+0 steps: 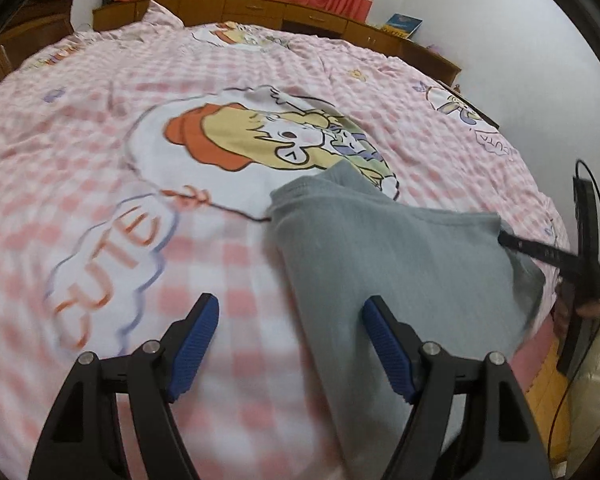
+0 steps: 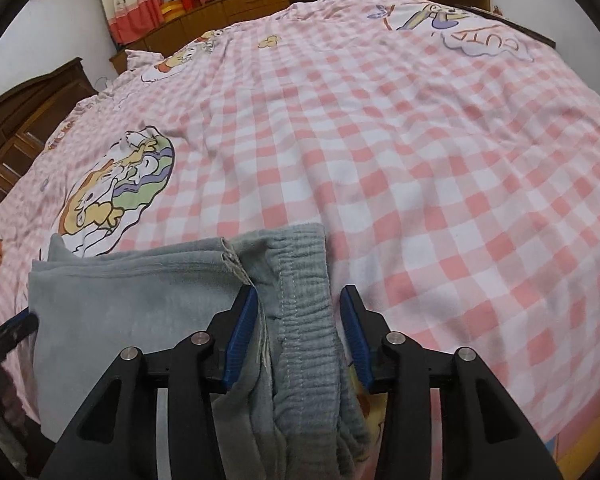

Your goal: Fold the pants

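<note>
Folding grey pants [image 2: 140, 320] on checked bedspread [image 2: 420, 160], near bed edge. Right gripper [image 2: 298, 328] jaws parted w/ waistband [image 2: 304, 312] between pads (not clenched). Left gripper [image 1: 290, 336] released, beside cloth. Next, prob.: clench both on matching edges, then fold over.

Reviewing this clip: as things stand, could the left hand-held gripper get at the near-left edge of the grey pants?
Probably yes. The left hand-held gripper is open, and the pants already lie under its right finger. Only bare bedspread lies beside that edge, nothing blocking it.
</note>
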Motion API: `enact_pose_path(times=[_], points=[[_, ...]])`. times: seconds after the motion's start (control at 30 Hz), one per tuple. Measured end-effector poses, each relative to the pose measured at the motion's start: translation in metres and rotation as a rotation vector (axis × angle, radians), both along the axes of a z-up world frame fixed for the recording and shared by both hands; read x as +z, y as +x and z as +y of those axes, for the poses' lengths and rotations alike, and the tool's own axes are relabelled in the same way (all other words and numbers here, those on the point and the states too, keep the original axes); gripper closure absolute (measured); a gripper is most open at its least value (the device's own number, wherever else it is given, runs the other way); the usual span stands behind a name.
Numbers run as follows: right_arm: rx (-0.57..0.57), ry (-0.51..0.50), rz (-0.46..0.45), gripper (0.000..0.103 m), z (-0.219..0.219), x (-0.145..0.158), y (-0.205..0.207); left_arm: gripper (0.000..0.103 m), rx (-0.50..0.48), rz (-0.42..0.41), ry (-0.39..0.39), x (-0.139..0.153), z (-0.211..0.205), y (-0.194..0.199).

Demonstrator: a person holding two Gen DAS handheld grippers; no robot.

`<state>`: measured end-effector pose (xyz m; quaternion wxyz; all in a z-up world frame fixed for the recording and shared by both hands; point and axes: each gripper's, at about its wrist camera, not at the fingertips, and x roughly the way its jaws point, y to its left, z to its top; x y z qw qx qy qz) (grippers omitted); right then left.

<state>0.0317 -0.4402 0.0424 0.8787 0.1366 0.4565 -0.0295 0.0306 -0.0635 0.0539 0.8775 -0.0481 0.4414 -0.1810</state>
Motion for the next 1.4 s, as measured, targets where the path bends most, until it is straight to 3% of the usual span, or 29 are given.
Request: enact_pose_path(times=[0.27,0.3,0.33,0.4,0.47,0.6,0.7,0.83,0.93,1.13,1.27,1.4], points=[[-0.001,0.002,-0.057,0.055,0.002,-0.011,-0.003,0.025,0.05,0.05,-0.23,-0.017,-0.002,0.043],[-0.003,-0.001,-0.063,0.059,0.003,-0.011,-0.005,0.025,0.048,0.049,-0.245,-0.017,-0.004,0.042],[-0.004,0.0,-0.073,0.062,0.004,-0.009,-0.007,0.029,0.039,0.045,-0.258,-0.017,-0.006,0.042],[-0.025,-0.043,-0.108,0.083,0.008,-0.002,-0.014,0.047,0.009,0.048,-0.279,-0.016,-0.01,0.04],[-0.016,-0.071,-0.15,0.086,0.01,0.006,-0.02,0.069,0.005,0.034,-0.277,-0.012,-0.01,0.036],[-0.021,-0.03,-0.219,0.095,0.008,0.023,-0.037,0.082,0.022,0.0,-0.292,0.001,-0.007,0.024],[-0.016,-0.042,-0.294,0.096,0.017,0.05,-0.054,0.084,-0.008,-0.075,-0.251,0.021,-0.012,0.007],[0.011,-0.027,-0.327,0.096,0.039,0.076,-0.063,0.085,-0.041,-0.142,-0.239,0.052,-0.008,-0.016],[0.096,0.022,-0.343,0.096,0.069,0.092,-0.061,0.085,-0.024,-0.176,-0.196,0.072,0.008,-0.026],[0.196,0.011,-0.341,0.096,0.13,0.085,-0.027,0.085,0.044,-0.199,-0.056,0.105,0.072,-0.012],[0.203,-0.021,-0.288,0.096,0.163,0.061,0.009,0.084,0.098,-0.149,0.035,0.097,0.11,0.024],[0.182,-0.078,-0.211,0.096,0.17,0.032,0.043,0.079,0.109,-0.05,0.102,0.058,0.13,0.067]])
